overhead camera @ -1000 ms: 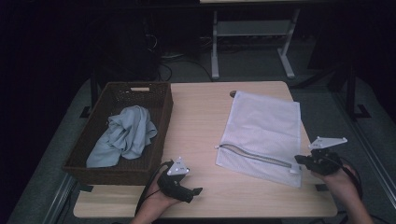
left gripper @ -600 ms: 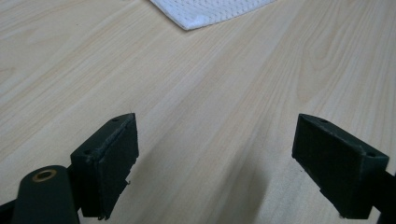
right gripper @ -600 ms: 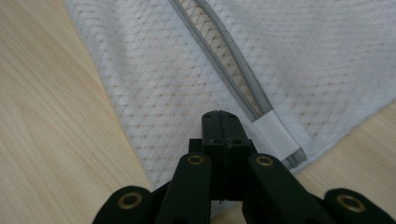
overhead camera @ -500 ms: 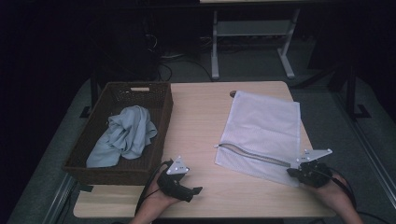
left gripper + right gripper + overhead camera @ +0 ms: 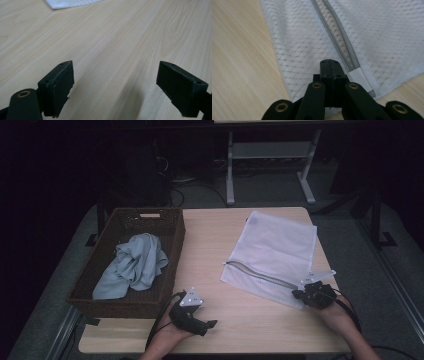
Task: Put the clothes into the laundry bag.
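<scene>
A white mesh laundry bag (image 5: 275,252) lies flat on the right half of the wooden table (image 5: 220,235), its grey zipper (image 5: 260,276) running along the near edge. My right gripper (image 5: 299,295) is shut and sits over the bag's near right corner. In the right gripper view the closed jaws (image 5: 330,65) rest on the mesh (image 5: 299,50) just left of the zipper's (image 5: 337,40) white end tab (image 5: 359,78); nothing shows between them. My left gripper (image 5: 212,324) lies near the front edge, open over bare wood (image 5: 115,87). A bag corner (image 5: 67,3) shows far ahead.
A dark wicker basket (image 5: 125,220) stands on the left of the table with a crumpled pale blue cloth (image 5: 135,265) inside. Bare wood lies between basket and bag. Beyond the table's far edge stand a metal stand (image 5: 230,170) and cables on a dark floor.
My right gripper has moved left and slightly down, from beside the bag's right edge onto its near right corner at the zipper end. The left gripper has stayed put.
</scene>
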`<action>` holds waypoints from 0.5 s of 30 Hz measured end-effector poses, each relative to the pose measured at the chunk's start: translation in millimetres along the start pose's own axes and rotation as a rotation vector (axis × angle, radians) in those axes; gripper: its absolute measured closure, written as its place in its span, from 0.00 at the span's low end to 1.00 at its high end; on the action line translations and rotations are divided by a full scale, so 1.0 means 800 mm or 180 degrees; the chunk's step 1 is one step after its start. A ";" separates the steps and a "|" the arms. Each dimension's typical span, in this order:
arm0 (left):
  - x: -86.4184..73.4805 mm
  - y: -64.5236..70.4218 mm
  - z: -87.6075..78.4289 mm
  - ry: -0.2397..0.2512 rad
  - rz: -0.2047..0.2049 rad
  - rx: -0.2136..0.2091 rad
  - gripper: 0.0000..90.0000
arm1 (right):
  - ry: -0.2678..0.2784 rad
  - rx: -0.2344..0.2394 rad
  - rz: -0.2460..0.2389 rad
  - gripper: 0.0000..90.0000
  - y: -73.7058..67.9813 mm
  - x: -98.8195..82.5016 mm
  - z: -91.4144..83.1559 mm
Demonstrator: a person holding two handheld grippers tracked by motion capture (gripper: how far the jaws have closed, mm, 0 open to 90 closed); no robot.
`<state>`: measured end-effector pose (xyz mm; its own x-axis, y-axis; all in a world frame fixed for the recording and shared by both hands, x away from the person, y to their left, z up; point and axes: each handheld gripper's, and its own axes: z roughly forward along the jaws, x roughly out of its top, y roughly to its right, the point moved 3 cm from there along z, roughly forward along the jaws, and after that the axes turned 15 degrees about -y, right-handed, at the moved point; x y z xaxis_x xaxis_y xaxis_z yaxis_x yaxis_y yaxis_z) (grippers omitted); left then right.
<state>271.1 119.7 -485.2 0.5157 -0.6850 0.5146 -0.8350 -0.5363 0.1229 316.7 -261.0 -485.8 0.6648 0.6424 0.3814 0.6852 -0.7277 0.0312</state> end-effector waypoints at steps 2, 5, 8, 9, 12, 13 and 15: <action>0.000 0.000 0.000 -0.0001 0.0010 -0.0001 0.16 | 0.0007 0.0008 -0.0042 1.00 -0.001 0.007 0.003; 0.000 0.001 0.000 -0.0007 0.0006 -0.0008 0.16 | 0.0000 0.0007 -0.0067 1.00 -0.003 0.012 0.005; -0.001 0.001 0.000 -0.0016 0.0020 0.0000 0.16 | 0.0102 -0.0056 -0.0070 0.99 0.004 0.025 0.001; 0.000 0.001 0.000 -0.0018 0.0020 0.0000 0.16 | 0.0146 -0.0065 -0.0002 0.99 0.010 0.030 -0.001; 0.000 0.001 0.000 -0.0012 0.0026 0.0000 0.16 | 0.0306 -0.0278 0.0229 0.99 0.048 0.053 -0.001; 0.000 0.002 0.000 -0.0011 0.0028 0.0000 0.16 | 0.0314 -0.0309 0.0286 0.99 0.056 0.057 0.002; 0.000 0.002 0.000 -0.0011 0.0030 -0.0002 0.16 | 0.0324 -0.0337 0.0328 0.99 0.066 0.061 0.004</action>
<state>269.9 119.0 -484.7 0.5084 -0.6917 0.5129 -0.8400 -0.5294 0.1187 386.4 -267.0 -468.7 0.6927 0.5393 0.4789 0.5762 -0.8132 0.0823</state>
